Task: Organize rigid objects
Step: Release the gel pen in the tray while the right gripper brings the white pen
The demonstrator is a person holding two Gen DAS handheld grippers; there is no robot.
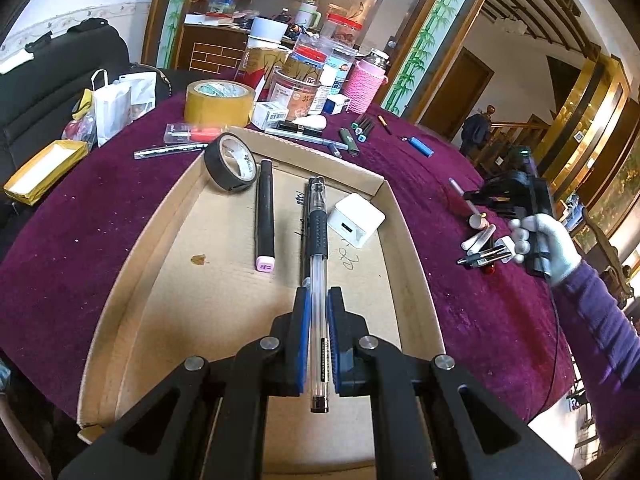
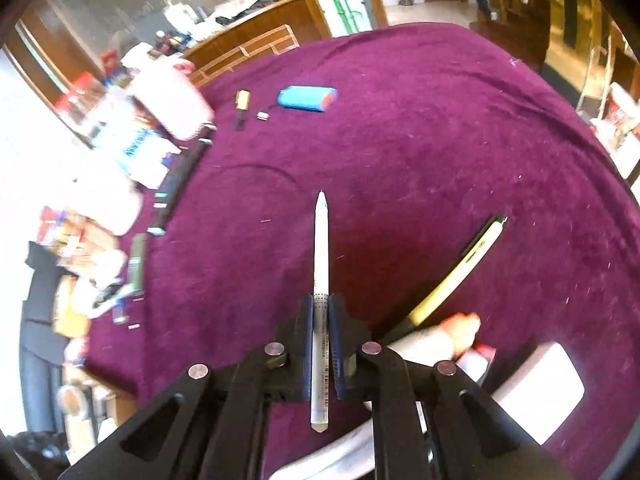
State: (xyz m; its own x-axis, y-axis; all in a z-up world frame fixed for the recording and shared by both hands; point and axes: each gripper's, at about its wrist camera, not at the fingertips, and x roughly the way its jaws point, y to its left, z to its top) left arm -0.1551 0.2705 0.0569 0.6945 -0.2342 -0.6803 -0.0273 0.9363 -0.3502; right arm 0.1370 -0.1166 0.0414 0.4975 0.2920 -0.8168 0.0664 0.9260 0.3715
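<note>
We hold the clear gel pen [image 1: 318, 280] in our left gripper [image 1: 319, 304], jaws closed on its barrel, long axis pointing straight ahead over the cardboard tray [image 1: 404, 240]. It hangs between the black marker [image 1: 265, 216] and white charger [image 1: 356, 220]. Our right gripper [image 2: 320, 316] clamps a white pen [image 2: 321, 264] above the counter [image 2: 440, 140].

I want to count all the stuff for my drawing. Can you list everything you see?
cardboard tray: 1, brown, on purple tablecloth
black tape roll: 1, in tray, far corner
black marker: 1, pink end, in tray
white charger: 1, in tray
yellow tape roll: 1, beyond tray
blue battery: 1, on cloth
yellow pen: 1, on cloth
clear pen: 1, in left claw
white pen: 1, in right claw
</note>
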